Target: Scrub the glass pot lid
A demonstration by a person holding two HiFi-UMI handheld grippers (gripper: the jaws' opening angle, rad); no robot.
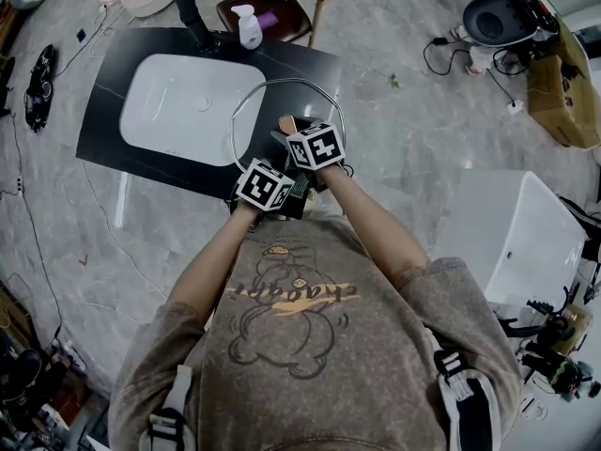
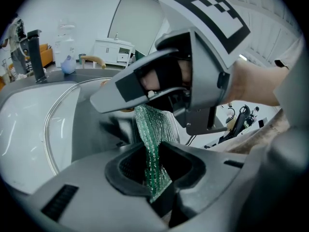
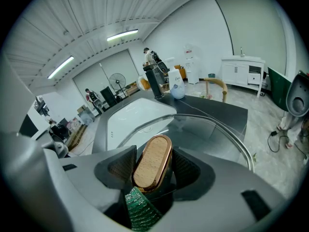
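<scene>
while the glass pot lid [image 1: 270, 101] sits over the right edge of the white sink [image 1: 178, 111], its wood-topped knob [image 3: 153, 154] is clamped btw the jaws of the right hand-held gripper [image 3: 153, 168]. left hand-held gripper [image 2: 154, 166] is closed on a green scrub cloth [image 2: 153, 129], right by the knob. sink's set in a black worktop [image 1: 108, 97], w/ a soap bottle [image 1: 249, 26] at the back.

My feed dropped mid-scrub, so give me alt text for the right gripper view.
The right claw is shut on the wooden handle of the glass pot lid, which reaches out over the black counter by the white sink. A green scrub cloth pokes up beneath the handle.
</scene>
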